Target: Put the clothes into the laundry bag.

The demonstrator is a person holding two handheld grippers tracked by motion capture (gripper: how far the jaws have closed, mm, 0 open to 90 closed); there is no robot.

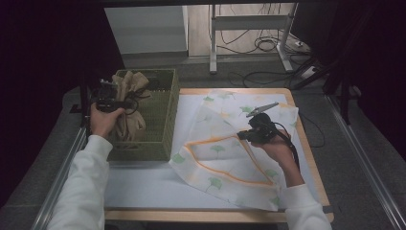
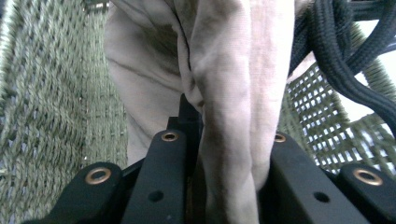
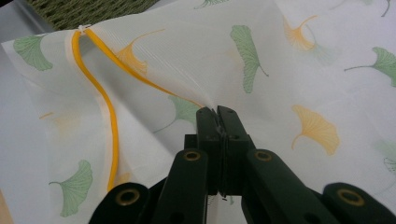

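Observation:
A beige cloth (image 1: 128, 103) hangs bunched over the near left side of a green woven basket (image 1: 163, 115). My left gripper (image 1: 125, 103) is shut on it; in the left gripper view the beige cloth (image 2: 231, 116) runs up between the jaws, with the green woven basket (image 2: 51, 107) behind it. A white mesh bag (image 1: 225, 148) printed with ginkgo leaves lies spread on the table, its orange-edged mouth gaping toward the basket. My right gripper (image 1: 245, 135) is shut on the upper edge of that mouth; in the right gripper view the mesh bag (image 3: 243, 56) is pinched at my right gripper (image 3: 217, 113).
The wooden table (image 1: 313, 163) carries a white mat under the bag. A black braided cable (image 2: 345, 51) crosses the upper right of the left gripper view. Beyond the table stand a metal frame (image 1: 249, 28) and loose floor cables.

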